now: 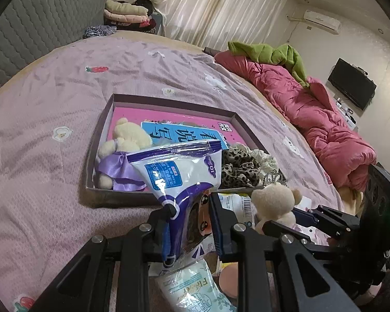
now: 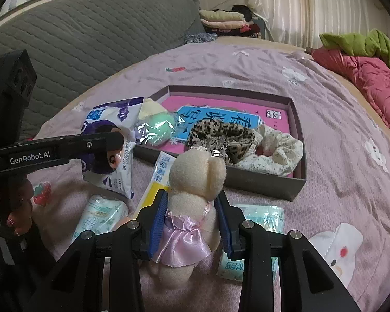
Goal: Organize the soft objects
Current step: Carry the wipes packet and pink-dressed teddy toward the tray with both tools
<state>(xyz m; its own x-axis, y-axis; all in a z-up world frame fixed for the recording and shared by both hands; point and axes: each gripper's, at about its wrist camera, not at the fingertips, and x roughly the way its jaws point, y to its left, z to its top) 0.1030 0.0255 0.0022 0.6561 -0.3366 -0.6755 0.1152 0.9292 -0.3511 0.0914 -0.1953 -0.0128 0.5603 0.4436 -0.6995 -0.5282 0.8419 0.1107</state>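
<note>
My left gripper point(image 1: 191, 206) is shut on a white and purple plastic packet point(image 1: 179, 171), which it holds up above the near edge of a shallow grey box point(image 1: 169, 101). From the right wrist view that left gripper point(image 2: 111, 140) and its packet point(image 2: 109, 122) are at the left. My right gripper point(image 2: 192, 197) is shut on a cream teddy bear in a pink satin dress point(image 2: 195, 176), gripped at the body, just in front of the box point(image 2: 247, 179). Inside the box, on a pink book, lie a cream bear with a purple bow point(image 1: 127, 140), a leopard scrunchie point(image 2: 221, 132) and a floral scrunchie point(image 2: 278, 150).
Pale green tissue packs point(image 2: 101, 215) point(image 2: 262, 215) and a yellow and white packet point(image 2: 156, 179) lie on the lilac bedspread before the box. A pink quilt point(image 1: 312, 109) with a green garment point(image 1: 273, 54) runs along the right. A grey padded headboard point(image 2: 91, 39) stands behind. A person's hand point(image 2: 15, 208) holds the left gripper.
</note>
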